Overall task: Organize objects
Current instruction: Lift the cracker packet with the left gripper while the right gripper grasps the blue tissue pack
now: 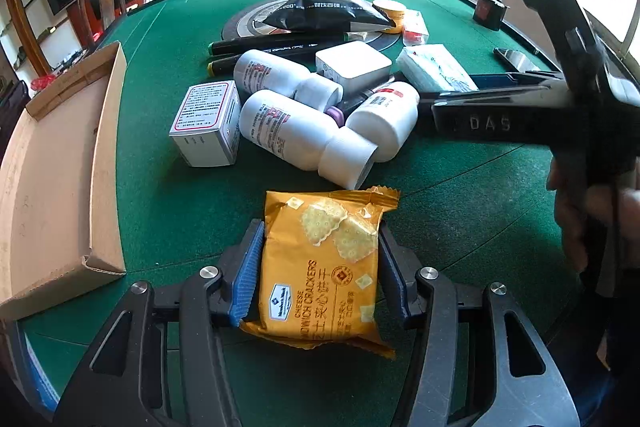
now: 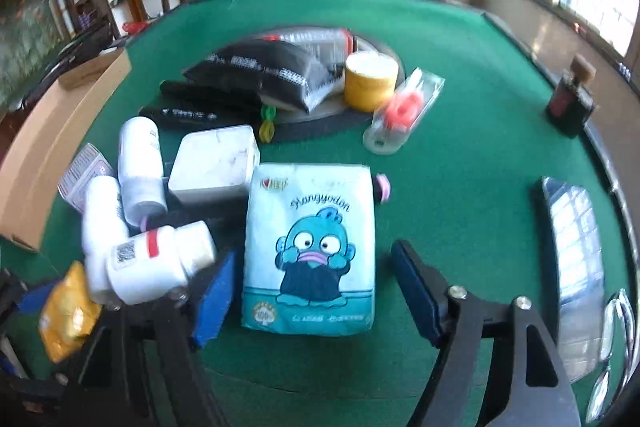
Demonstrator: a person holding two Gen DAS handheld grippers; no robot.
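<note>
Cracker packet [image 1: 320, 267]: glossy orange foil, square, crimped ends; clamped between the ribbed blue pads of the left gripper [image 1: 320, 273], near edge of the table [image 1: 160, 187].
Tissue pack [image 2: 310, 251]: soft plastic, pale blue, cartoon print; lies flat between the spread fingers of the right gripper [image 2: 310, 287], pads clear of it.
Smooth white plastic bottles [image 1: 288, 131] heaped beyond.
Cardboard tray [image 1: 60, 167], left.
Table: green felt; wooden chairs and windows behind.

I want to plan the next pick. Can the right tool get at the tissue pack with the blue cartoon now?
Probably yes. The tissue pack lies flat between the open fingers of the right tool, nothing on top. Only a white bottle lies close beside the left finger and might get nudged.
</note>
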